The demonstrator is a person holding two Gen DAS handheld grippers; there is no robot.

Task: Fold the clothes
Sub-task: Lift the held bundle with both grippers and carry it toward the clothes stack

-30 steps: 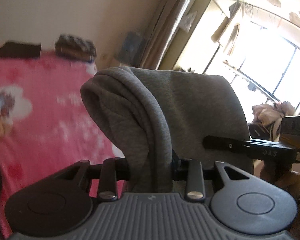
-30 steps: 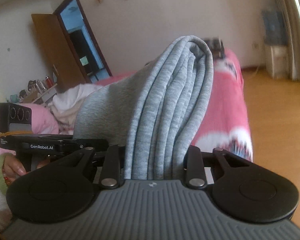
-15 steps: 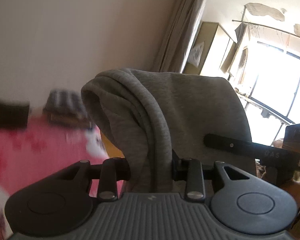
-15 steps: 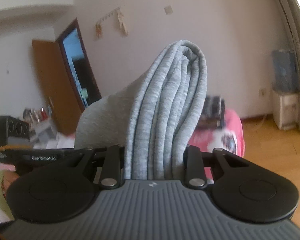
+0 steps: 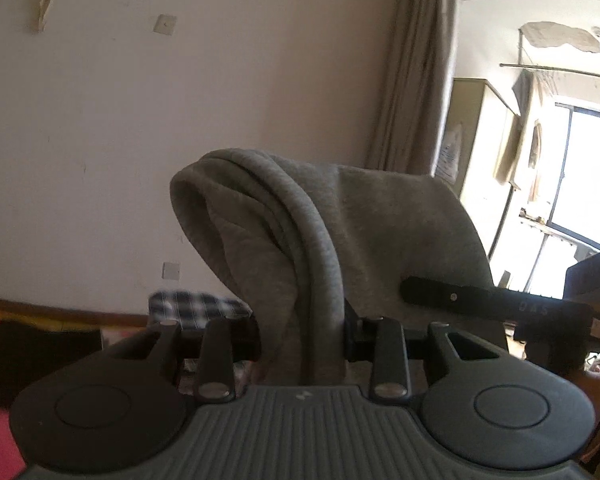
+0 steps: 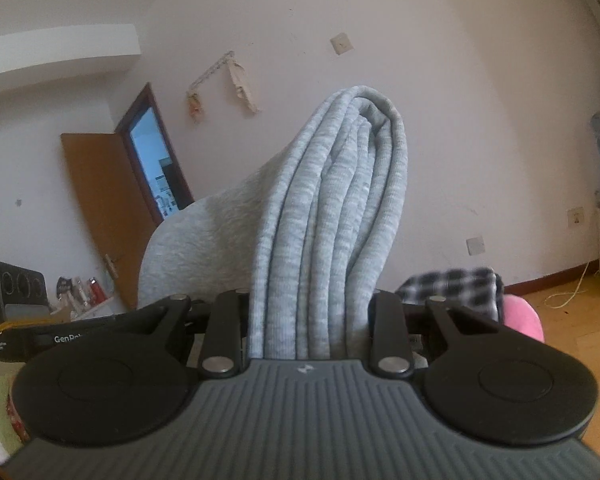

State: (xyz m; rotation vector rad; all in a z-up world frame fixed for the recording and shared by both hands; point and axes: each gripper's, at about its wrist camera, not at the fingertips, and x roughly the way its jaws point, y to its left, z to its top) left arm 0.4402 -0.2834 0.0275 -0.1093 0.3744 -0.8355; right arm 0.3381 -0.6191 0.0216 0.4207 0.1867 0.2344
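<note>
Garment (image 5: 372, 232) hides wall; checked cloth (image 6: 452, 290) beyond

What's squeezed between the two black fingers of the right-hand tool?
A bunched fold of the grey garment, several layers thick, fills the gap between the right gripper's fingers. The right wrist view shows it.

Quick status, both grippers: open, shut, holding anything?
Left gripper: shut on a bunched fold of the grey garment.
Right gripper: shut on a thick bunch of the same grey garment.
</note>
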